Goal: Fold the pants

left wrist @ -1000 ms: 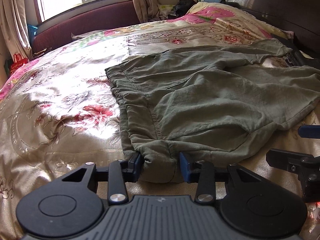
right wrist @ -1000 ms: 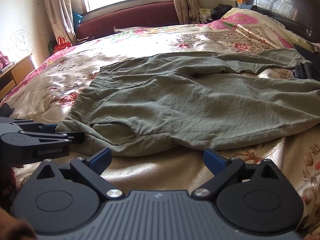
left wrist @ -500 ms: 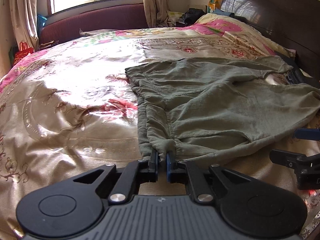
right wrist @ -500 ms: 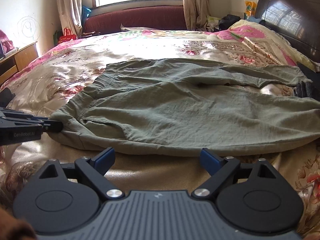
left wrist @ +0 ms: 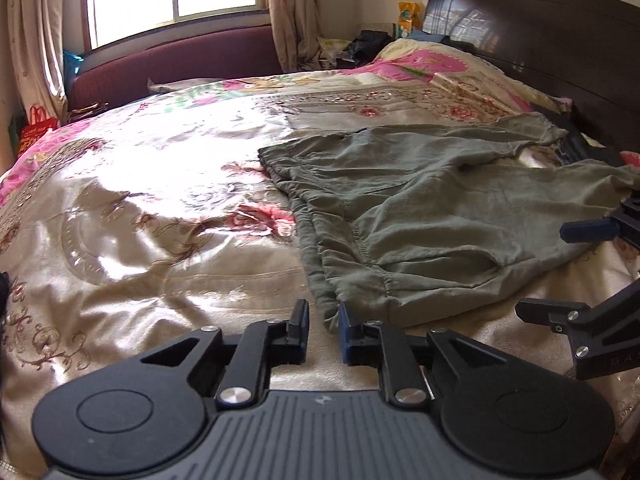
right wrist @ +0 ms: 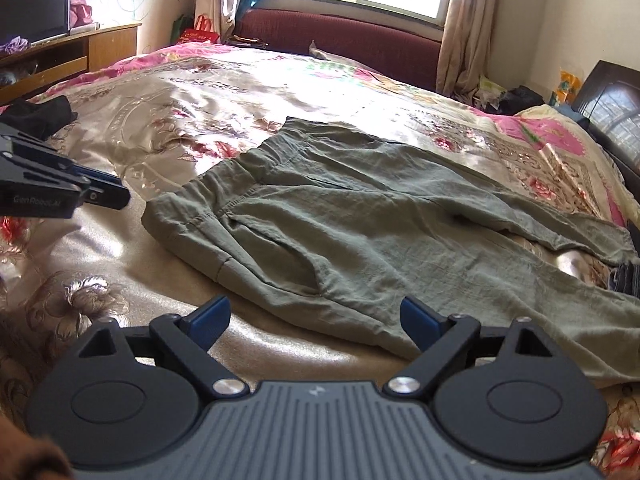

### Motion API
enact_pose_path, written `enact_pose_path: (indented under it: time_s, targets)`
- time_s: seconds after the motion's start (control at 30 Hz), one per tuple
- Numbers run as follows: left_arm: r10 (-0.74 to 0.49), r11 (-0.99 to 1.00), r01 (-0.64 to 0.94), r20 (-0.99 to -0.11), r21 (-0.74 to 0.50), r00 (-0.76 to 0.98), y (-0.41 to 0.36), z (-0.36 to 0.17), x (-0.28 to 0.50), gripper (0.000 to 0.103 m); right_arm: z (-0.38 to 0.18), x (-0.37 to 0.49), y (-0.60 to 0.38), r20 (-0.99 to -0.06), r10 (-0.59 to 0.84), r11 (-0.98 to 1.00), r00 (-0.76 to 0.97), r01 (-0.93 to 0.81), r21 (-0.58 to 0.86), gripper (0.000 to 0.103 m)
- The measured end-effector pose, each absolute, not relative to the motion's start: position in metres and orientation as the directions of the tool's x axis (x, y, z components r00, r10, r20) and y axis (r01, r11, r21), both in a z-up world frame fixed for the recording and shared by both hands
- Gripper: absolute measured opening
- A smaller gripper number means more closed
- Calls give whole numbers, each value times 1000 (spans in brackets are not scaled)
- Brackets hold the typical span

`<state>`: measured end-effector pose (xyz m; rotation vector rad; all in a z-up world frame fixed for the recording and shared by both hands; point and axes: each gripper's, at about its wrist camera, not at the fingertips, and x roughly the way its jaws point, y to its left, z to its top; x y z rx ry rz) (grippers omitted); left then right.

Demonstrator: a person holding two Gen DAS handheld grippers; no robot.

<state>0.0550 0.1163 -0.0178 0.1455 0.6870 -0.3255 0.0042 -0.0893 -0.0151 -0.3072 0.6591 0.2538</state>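
Setting: sunlit bedroom, wide bed (left wrist: 168,240) under a glossy floral bedspread (right wrist: 248,92).
Pants: olive-green pants (left wrist: 432,216) lie spread on the bed, waistband nearest the window side, legs running toward the dark headboard (left wrist: 552,36).
Left gripper (left wrist: 323,326): jaws have just been opening, slightly parted, the waistband corner between them unpinched.
Right gripper (right wrist: 314,322): spread wide, empty, at the near hem.
Handling: light, limp, creasing cloth, likely sliding on satin; best taken at waistband corner and leg edge.

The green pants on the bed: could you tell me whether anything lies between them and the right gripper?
Nothing visible does. Only bare bedspread separates the open right gripper from the near edge of the pants.
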Motion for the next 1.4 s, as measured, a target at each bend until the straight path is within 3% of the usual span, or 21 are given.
enact_pose_path:
  time_s: [0.1,0.2,0.27,0.33,0.37,0.4,0.43,0.5,0.53,0.7,0.77,1.13,1.33,1.4]
  targets:
    - [-276,917,397,-664,34,695,102,-26,62,48,-17,8,-96,-645,127,905,753,-354,-236,91]
    - [-309,901,433,-673,18,672,99,-28,60,65,-23,15,-109,-680,146,889,719,-396,-228,91]
    - [-307,899,437,-680,21,666,98,-30,62,70,-26,21,-114,-688,154,883,709,-411,-227,91]
    - [-299,901,433,-687,26,663,96,-30,67,66,-29,28,-116,-689,163,879,706,-421,-223,91]
    - [-299,901,433,-689,23,660,94,-30,71,60,-30,31,-115,-689,168,877,705,-426,-221,91]
    - [-302,900,436,-692,21,656,92,-30,74,47,-31,37,-115,-691,182,874,700,-437,-212,88]
    - [-305,899,438,-699,13,646,90,-29,77,41,-32,41,-115,-694,193,872,693,-446,-203,85]
    - [-311,899,438,-704,0,638,88,-29,83,36,-36,55,-117,-722,201,873,663,-455,-175,57]
    - [-312,899,438,-706,-3,636,87,-30,85,35,-38,62,-119,-738,202,878,644,-453,-156,50]
    - [-324,909,417,-683,-31,655,95,-24,81,33,-35,71,-126,-768,220,918,602,-394,-46,18]
    - [-316,915,403,-680,-34,662,105,-21,77,32,-30,64,-123,-774,244,921,584,-389,-3,14]
    - [-135,973,230,-723,34,678,193,-15,31,32,-27,26,-43,-767,442,811,466,-573,119,10]
    - [-39,981,166,-733,102,679,213,-8,11,38,-17,6,-7,-742,527,744,414,-646,168,16]
    - [-21,983,150,-741,108,671,219,-7,8,43,-19,5,-1,-737,547,734,397,-651,194,30]
